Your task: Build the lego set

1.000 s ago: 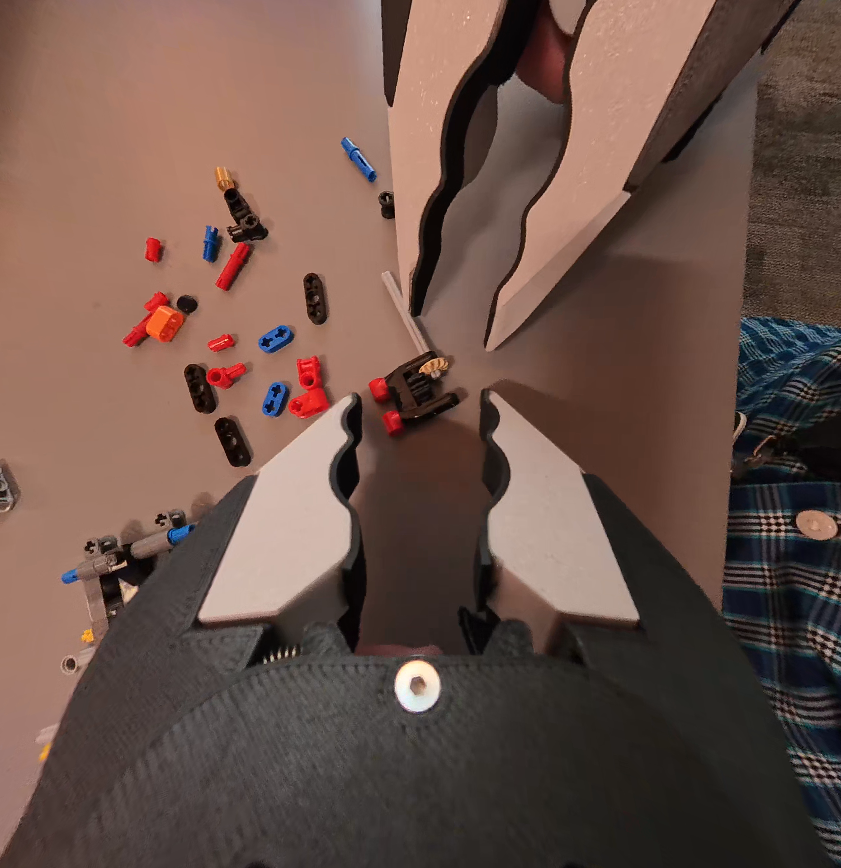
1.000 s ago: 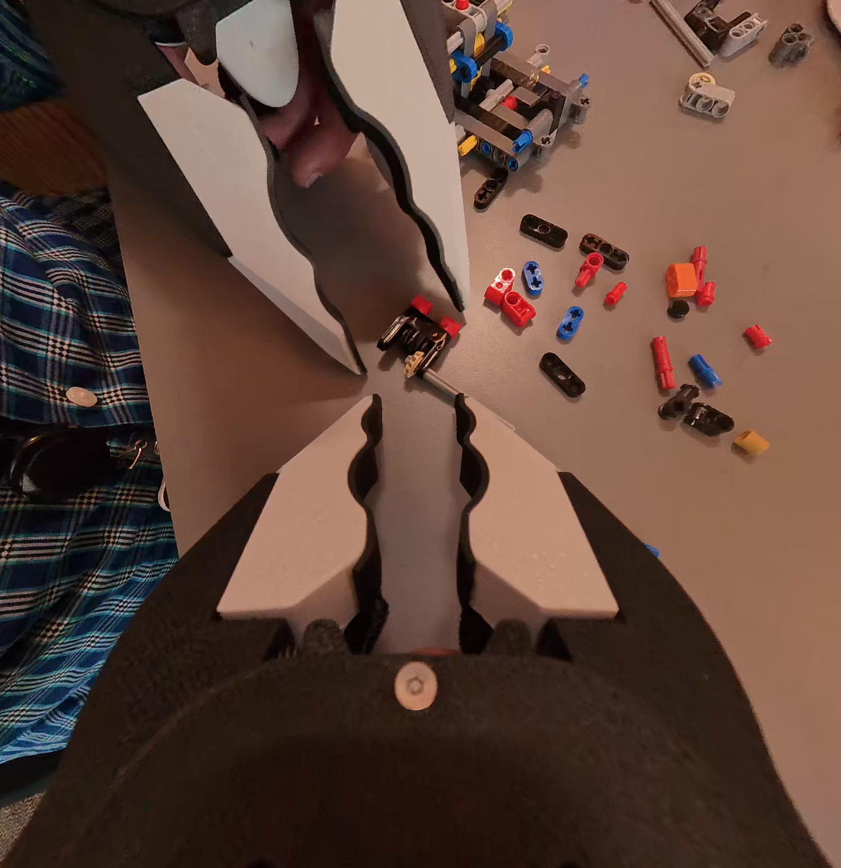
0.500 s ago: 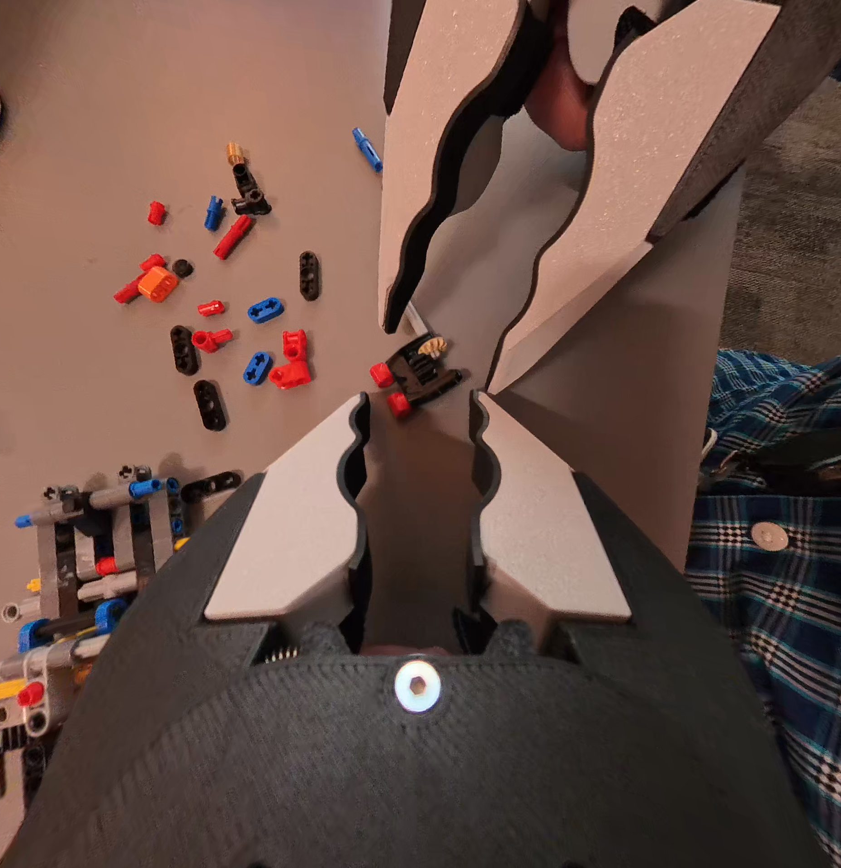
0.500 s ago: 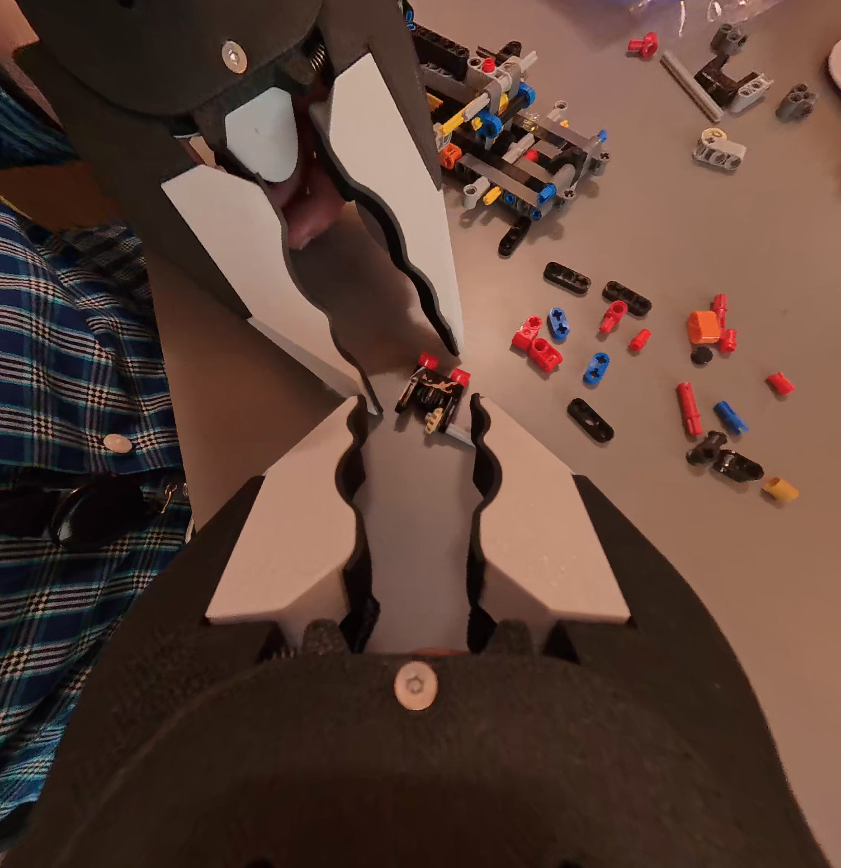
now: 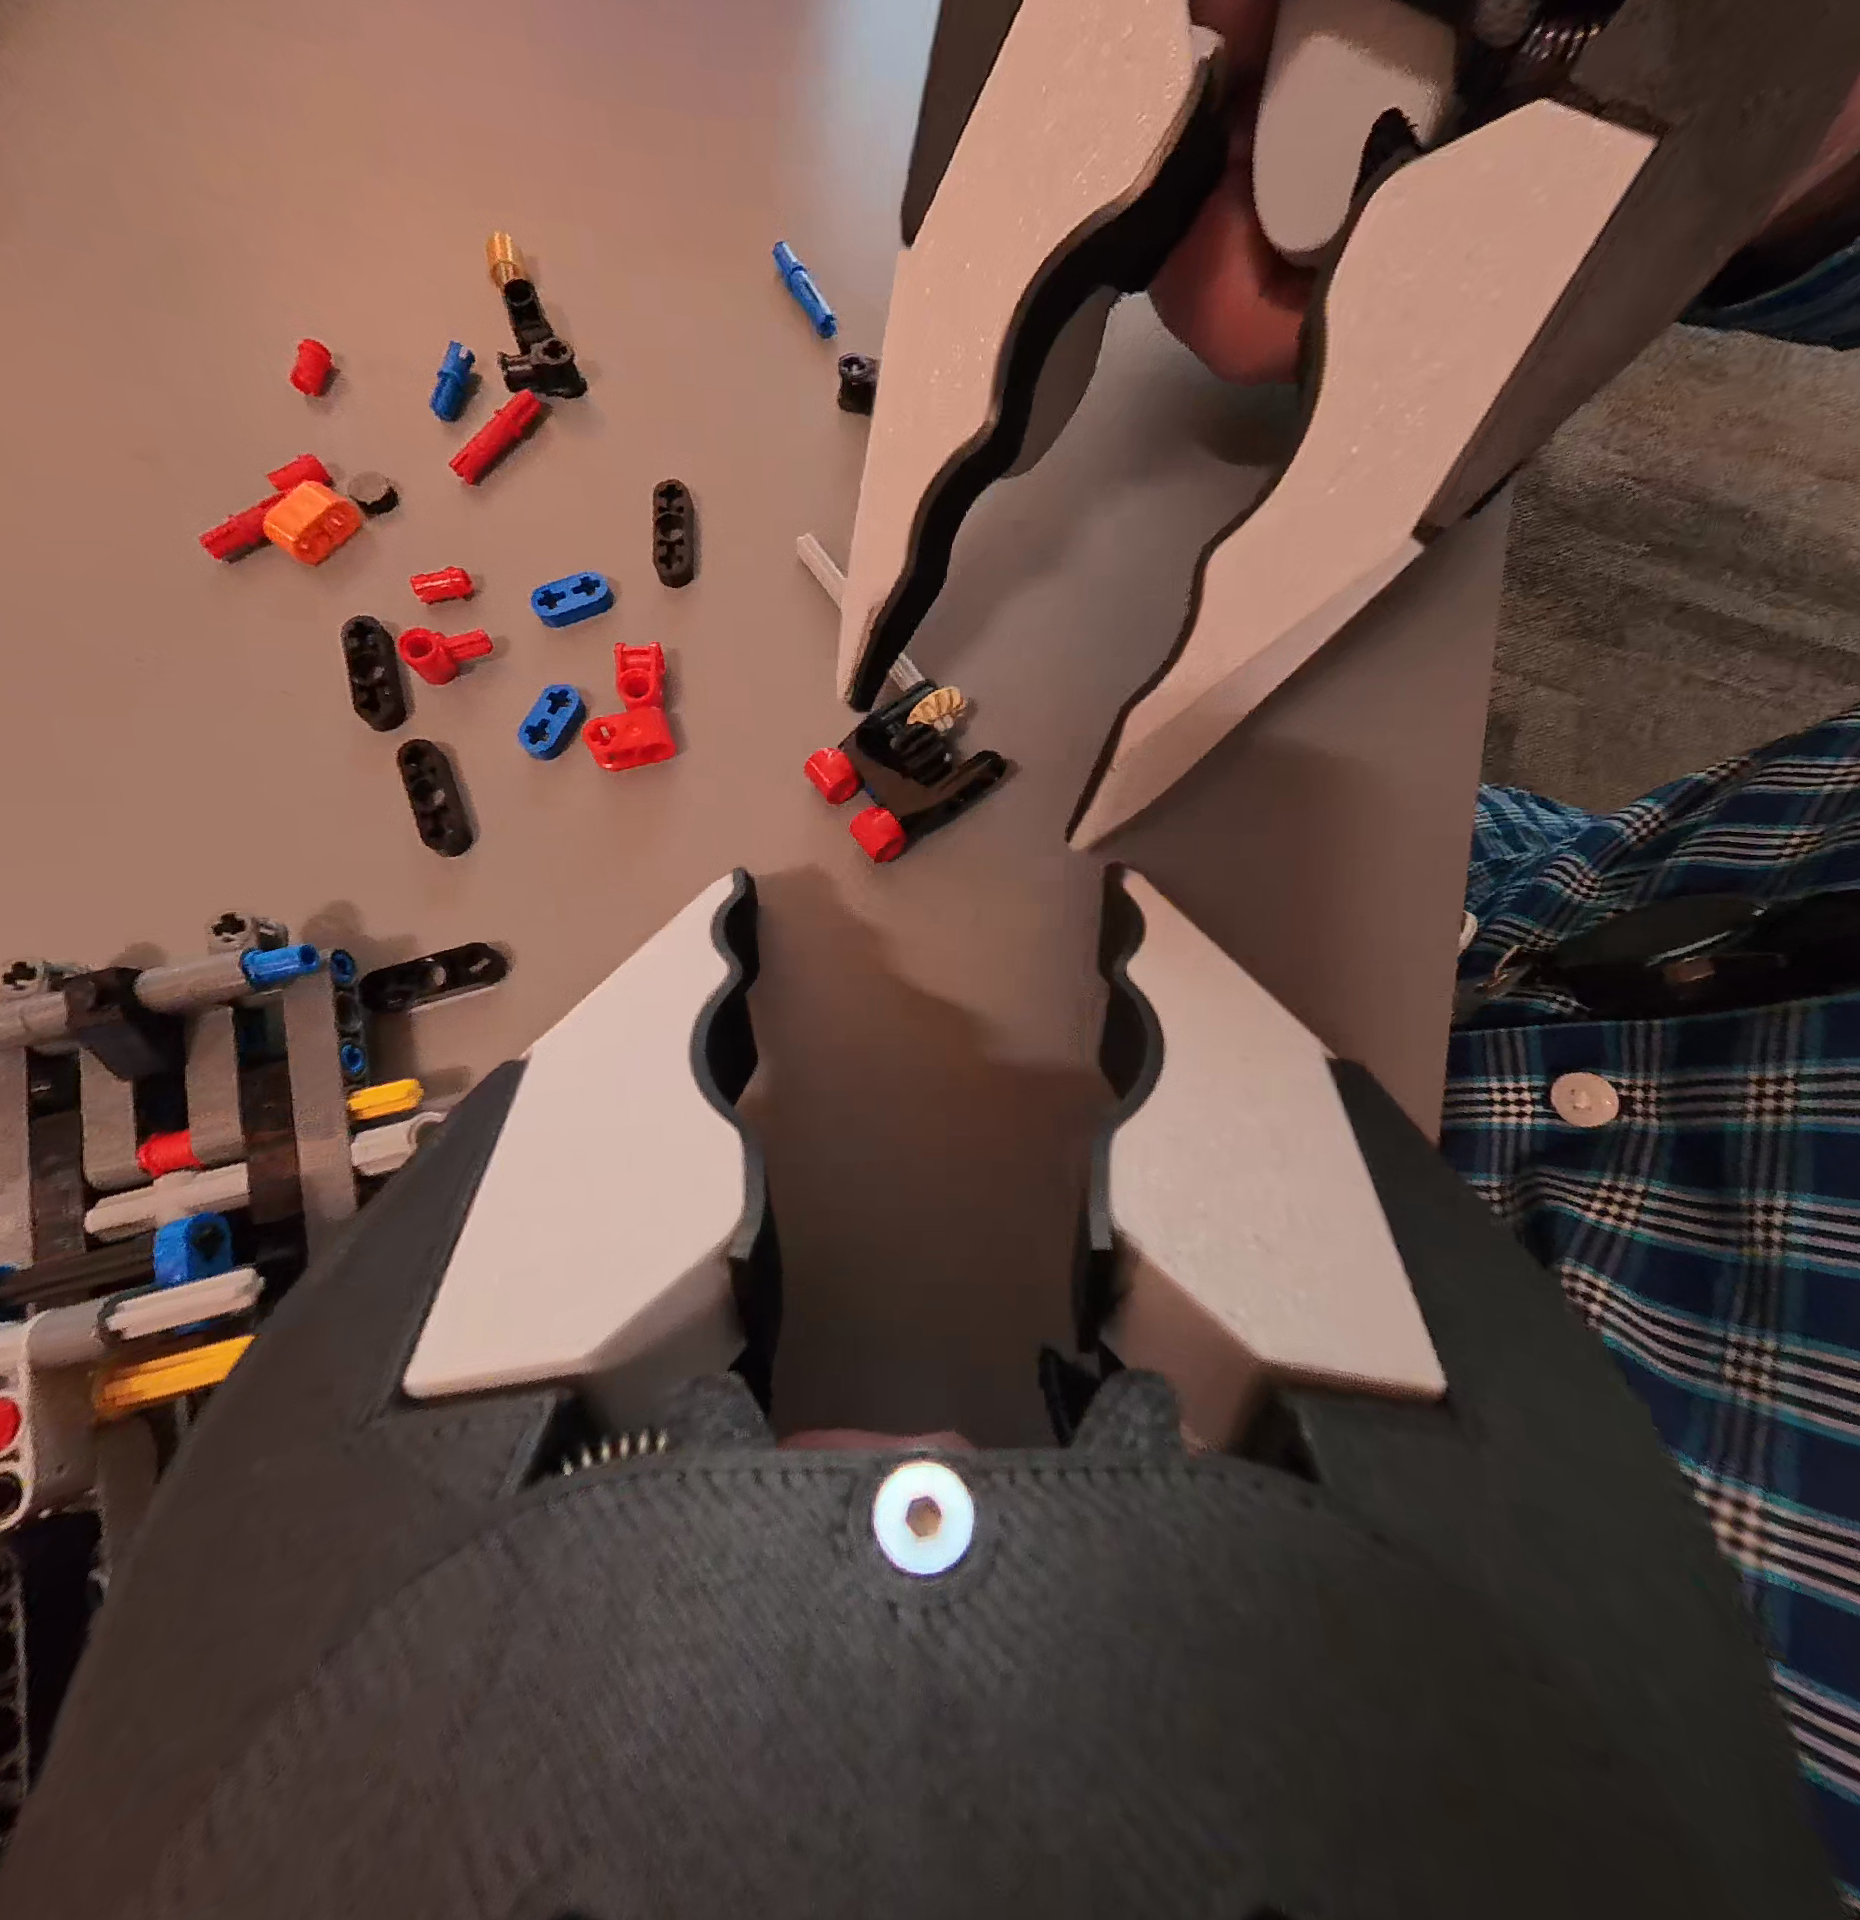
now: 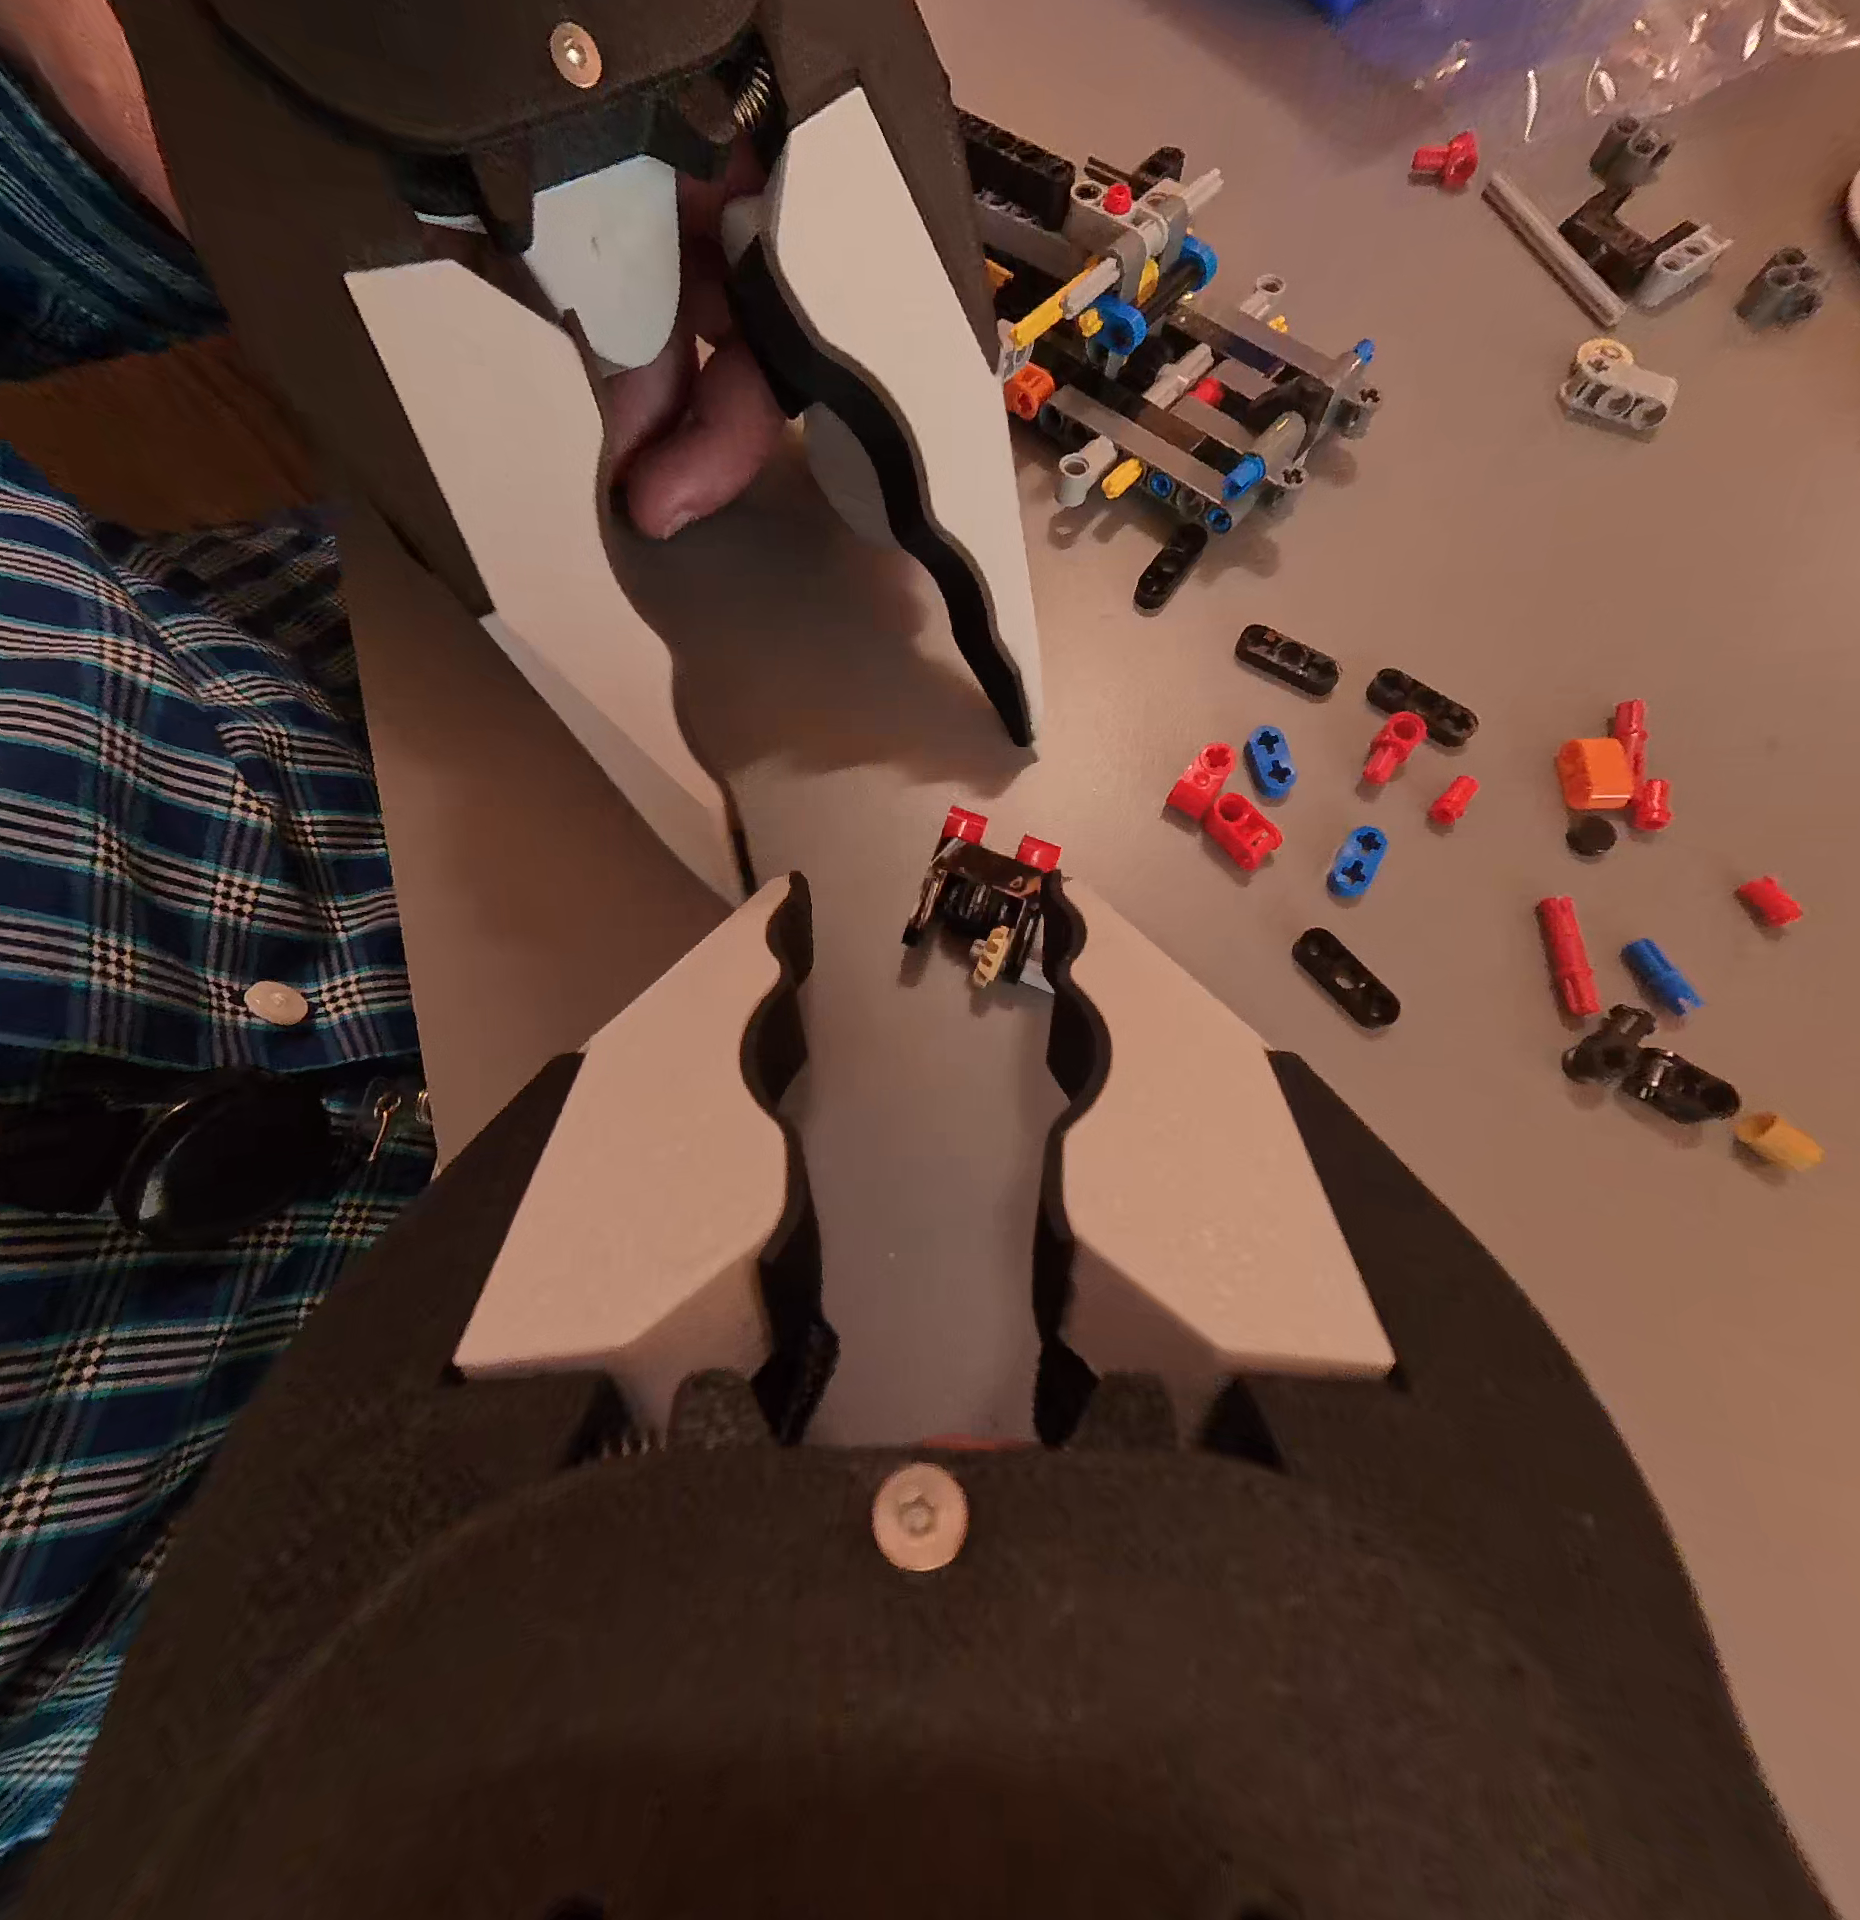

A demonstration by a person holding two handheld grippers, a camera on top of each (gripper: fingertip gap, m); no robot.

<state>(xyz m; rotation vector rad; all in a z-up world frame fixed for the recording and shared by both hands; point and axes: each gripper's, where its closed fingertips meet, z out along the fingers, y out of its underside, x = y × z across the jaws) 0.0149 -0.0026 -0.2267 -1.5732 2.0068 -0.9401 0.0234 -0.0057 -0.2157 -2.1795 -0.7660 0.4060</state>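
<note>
A small black subassembly (image 5: pixel 905 764) with two red pins and a tan gear lies on the table near its front edge. My left gripper (image 5: pixel 926 878) is open and empty, its tips just short of the subassembly. My right gripper (image 6: pixel 926 888) is open, and the subassembly (image 6: pixel 983 899) lies at its right fingertip, between the tips. Each gripper shows in the other's view, the right gripper (image 5: pixel 967 769) and the left gripper (image 6: pixel 879 810), tips nearly meeting over the subassembly. The large partly built model (image 5: pixel 147 1143) (image 6: pixel 1165 353) stands aside.
Loose red, blue and black pieces (image 5: pixel 490 623) (image 6: pixel 1425 831) lie scattered on the table. A black and grey bracket (image 6: pixel 1632 239) and a plastic bag (image 6: pixel 1632 52) lie farther off. A person's plaid shirt (image 5: pixel 1684 1195) (image 6: pixel 126 831) is at the table's edge (image 5: pixel 1466 831). Both grippers' tips are close together, under 4 cm apart.
Both grippers have opened wider. My right gripper has moved forward to the subassembly. My left gripper has drawn back a little, and more of the large model now shows.
</note>
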